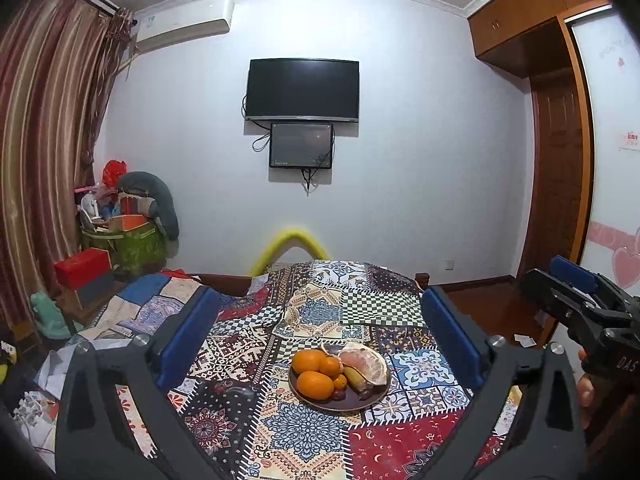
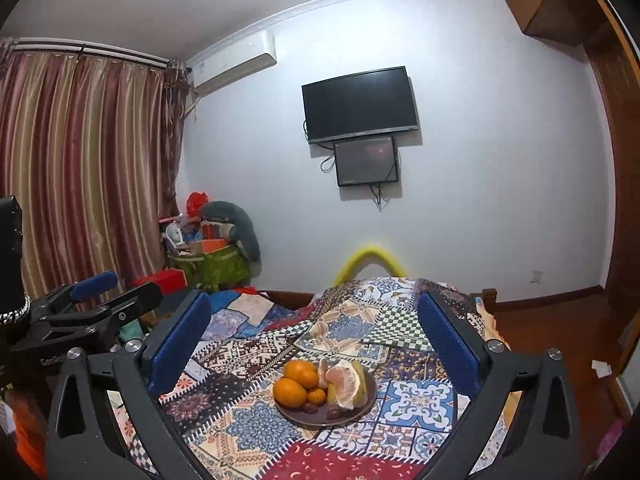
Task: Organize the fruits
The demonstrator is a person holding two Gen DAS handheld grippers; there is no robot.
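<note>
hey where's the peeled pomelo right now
The peeled pomelo sits on the right side of the brown plate in both wrist views, beside the banana, with the oranges to its left.

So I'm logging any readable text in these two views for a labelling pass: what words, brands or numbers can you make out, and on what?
"DAS": white letters on the black body of the right tongs, cut off at the frame edge.
"Con...": partial white lettering on the left tongs, rest unreadable.
Air conditioner: blue label, too small.
Television: brand mark blurred.
Red and white sticker on the wardrobe door: characters blurred.
</note>
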